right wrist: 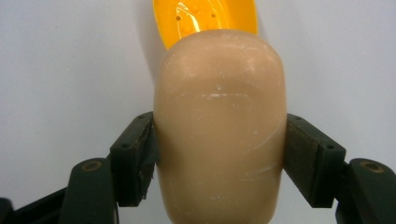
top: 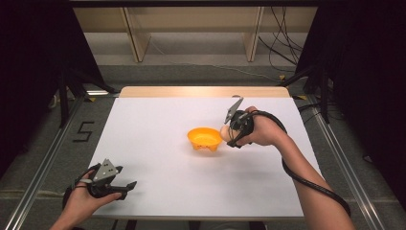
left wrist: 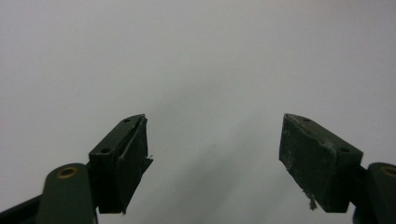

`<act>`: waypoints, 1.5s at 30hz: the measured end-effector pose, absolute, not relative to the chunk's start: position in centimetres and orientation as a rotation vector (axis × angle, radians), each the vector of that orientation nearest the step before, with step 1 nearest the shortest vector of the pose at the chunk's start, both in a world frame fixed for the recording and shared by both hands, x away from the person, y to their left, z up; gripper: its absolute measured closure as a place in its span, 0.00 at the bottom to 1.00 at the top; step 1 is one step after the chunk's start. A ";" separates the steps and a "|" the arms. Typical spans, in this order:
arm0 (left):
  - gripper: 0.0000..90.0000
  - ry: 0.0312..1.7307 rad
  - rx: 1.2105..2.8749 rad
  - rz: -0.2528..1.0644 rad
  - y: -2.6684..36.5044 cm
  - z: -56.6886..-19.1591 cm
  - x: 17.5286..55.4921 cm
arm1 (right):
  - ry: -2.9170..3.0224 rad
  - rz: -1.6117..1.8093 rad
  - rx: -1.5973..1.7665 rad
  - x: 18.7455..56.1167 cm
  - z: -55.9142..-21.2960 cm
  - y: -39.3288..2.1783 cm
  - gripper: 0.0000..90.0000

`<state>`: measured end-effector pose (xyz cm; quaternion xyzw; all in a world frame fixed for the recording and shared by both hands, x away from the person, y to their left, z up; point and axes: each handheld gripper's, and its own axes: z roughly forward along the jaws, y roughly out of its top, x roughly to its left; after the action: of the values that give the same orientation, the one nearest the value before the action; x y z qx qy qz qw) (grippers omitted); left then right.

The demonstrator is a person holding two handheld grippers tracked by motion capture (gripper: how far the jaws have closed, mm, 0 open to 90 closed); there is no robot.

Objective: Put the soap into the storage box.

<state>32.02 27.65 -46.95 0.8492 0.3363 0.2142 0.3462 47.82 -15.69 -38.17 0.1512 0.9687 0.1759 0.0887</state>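
A white table (top: 158, 143) with a pale wooden far edge stands on a grey floor between dark curtains, with light wooden frames and loose cables behind it. In the high view an orange bowl (top: 204, 138) sits upright a little right of the table's centre. The right gripper (top: 224, 132), held in the person's right hand (top: 261, 132), is just beside the bowl's right rim and carries a beige egg-shaped object (top: 224, 131) at rim level. The left gripper (top: 130, 184) rests low at the near left corner of the table in the left hand (top: 84, 200), well apart from the bowl, with its grey plate on top. In the left gripper view the two black jaws stand wide apart over bare white table, with nothing between them. In the right gripper view the jaws are clamped against both sides of the beige egg-shaped object (right wrist: 219, 126), which stands upright between them, and the orange bowl (right wrist: 205, 18) shows just beyond its top, glossy inside.
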 end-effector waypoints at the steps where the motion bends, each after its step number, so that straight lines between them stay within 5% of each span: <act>1: 0.26 0.872 2.205 0.556 27.7 -47.0 32.0 | 2.878 0.522 0.452 47.9 -38.2 -15.6 0.37; 45: 0.26 0.890 2.182 0.548 27.5 -47.2 32.0 | 2.900 0.485 0.392 49.4 -38.1 -13.0 0.37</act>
<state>32.00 27.45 -47.17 0.8438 0.3441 0.2121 0.3531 49.44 -12.98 -38.10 0.1316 0.9739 0.1627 0.0874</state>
